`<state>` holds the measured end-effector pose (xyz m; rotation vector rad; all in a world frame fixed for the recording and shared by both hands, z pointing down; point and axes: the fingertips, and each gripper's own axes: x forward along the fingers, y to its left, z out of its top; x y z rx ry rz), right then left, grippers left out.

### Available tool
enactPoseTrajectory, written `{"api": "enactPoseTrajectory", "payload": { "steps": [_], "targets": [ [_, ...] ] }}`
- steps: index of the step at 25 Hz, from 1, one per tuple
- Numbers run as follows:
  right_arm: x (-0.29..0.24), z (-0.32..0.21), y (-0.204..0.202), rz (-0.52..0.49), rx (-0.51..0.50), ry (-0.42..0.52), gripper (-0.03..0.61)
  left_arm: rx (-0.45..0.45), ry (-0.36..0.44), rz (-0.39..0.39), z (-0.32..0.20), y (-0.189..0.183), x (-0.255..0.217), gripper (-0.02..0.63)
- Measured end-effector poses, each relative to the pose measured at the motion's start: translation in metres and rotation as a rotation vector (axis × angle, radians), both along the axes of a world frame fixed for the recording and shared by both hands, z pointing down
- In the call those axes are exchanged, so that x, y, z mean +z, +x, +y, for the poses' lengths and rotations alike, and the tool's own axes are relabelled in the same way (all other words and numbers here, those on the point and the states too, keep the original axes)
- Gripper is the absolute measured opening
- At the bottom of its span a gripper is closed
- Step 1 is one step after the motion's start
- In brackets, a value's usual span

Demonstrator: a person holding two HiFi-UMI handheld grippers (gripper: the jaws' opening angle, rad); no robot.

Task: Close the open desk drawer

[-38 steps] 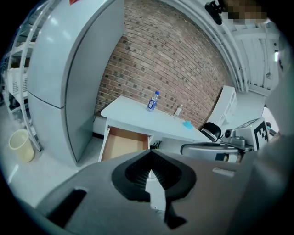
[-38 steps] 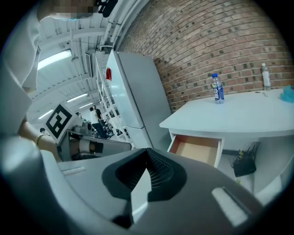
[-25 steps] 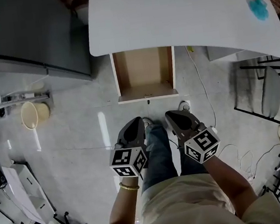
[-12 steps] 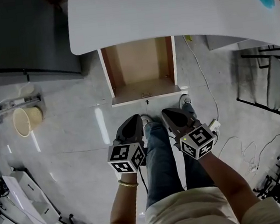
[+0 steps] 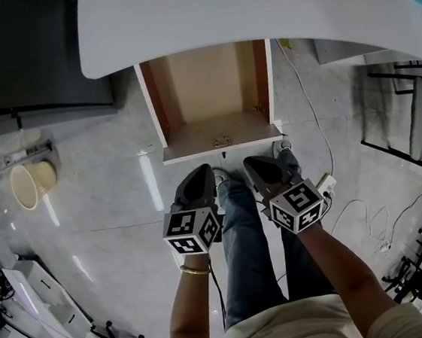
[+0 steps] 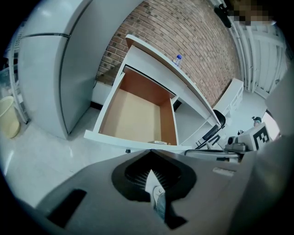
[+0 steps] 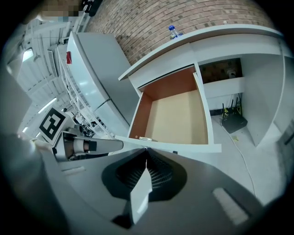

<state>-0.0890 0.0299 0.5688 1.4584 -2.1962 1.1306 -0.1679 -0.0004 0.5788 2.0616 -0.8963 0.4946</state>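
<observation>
Both tongs are pinched shut and empty, left tongs [image 5: 202,171] and right tongs [image 5: 255,162] side by side just short of the drawer [image 5: 206,89], which hangs pulled well out from under the white bench [image 5: 253,8]. Stiff, boxy, near empty, so light on its runners I'd judge: no grabbing, just press squarely on the front panel [image 5: 222,149]. Against a second ago, the drawer looms larger below me and both tongs sit nearer its front edge
</observation>
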Motion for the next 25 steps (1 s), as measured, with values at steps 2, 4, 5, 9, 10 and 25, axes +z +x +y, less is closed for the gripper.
{"api": "enactPoseTrajectory", "payload": {
  "steps": [2, 4, 5, 9, 10, 25],
  "targets": [
    [0.011, -0.003, 0.002, -0.001, 0.006, -0.009, 0.009, 0.000, 0.007, 0.006, -0.003, 0.002, 0.008, 0.000],
    [0.021, -0.007, 0.004, -0.003, 0.020, -0.014, 0.014, 0.001, 0.019, 0.008, -0.006, 0.003, 0.017, 0.000],
    [0.025, -0.010, 0.005, -0.005, 0.032, -0.016, 0.018, 0.001, 0.024, 0.008, -0.007, 0.004, 0.022, 0.000],
    [0.047, -0.014, 0.008, -0.031, 0.070, -0.036, 0.053, -0.003, 0.034, 0.029, -0.010, 0.009, 0.036, 0.000],
    [0.054, -0.013, 0.009, -0.036, 0.076, -0.040, 0.061, -0.002, 0.033, 0.037, -0.010, 0.010, 0.040, 0.015],
    [0.094, -0.038, 0.019, -0.077, 0.087, -0.001, 0.207, 0.039, 0.047, 0.067, -0.023, 0.022, 0.081, 0.233]
  ]
}}
